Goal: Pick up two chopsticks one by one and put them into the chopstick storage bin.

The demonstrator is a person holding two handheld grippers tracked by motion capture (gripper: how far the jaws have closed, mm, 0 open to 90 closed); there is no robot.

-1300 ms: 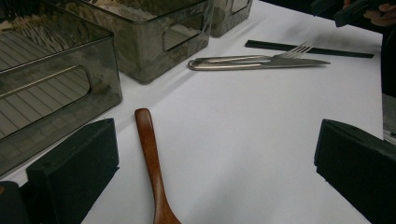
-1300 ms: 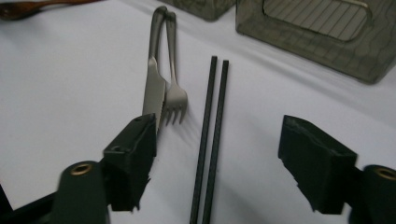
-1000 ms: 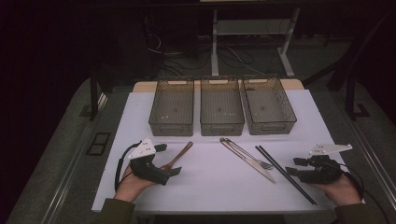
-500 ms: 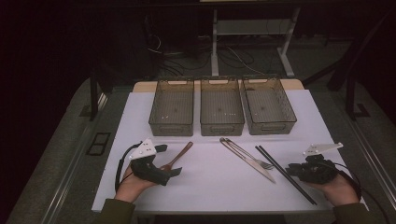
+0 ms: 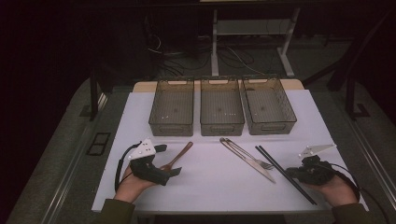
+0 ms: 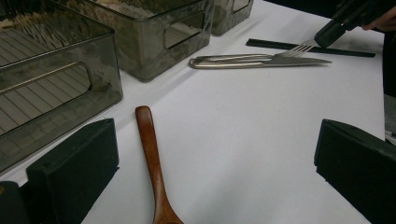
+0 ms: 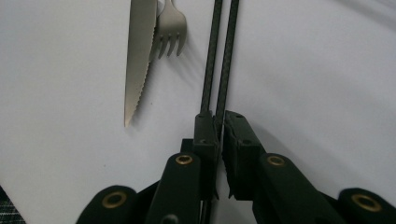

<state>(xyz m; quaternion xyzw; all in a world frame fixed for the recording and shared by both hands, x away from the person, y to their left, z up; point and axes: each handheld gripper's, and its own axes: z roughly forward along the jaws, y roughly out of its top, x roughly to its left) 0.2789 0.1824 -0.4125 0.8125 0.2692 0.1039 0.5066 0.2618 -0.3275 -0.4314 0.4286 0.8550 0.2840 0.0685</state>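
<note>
Left gripper (image 5: 164, 173): jaws wide apart, astride wooden spoon (image 6: 152, 163), lower left.
Right gripper (image 7: 219, 122): jaws clamped on black chopsticks (image 7: 219, 56), lower right.

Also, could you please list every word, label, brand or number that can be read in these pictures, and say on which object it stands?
None can be read.
Bins: no label visible.
Knife, fork, chopsticks, wooden spoon: no brand mark visible.
Left gripper and right gripper: no lettering visible.
</note>
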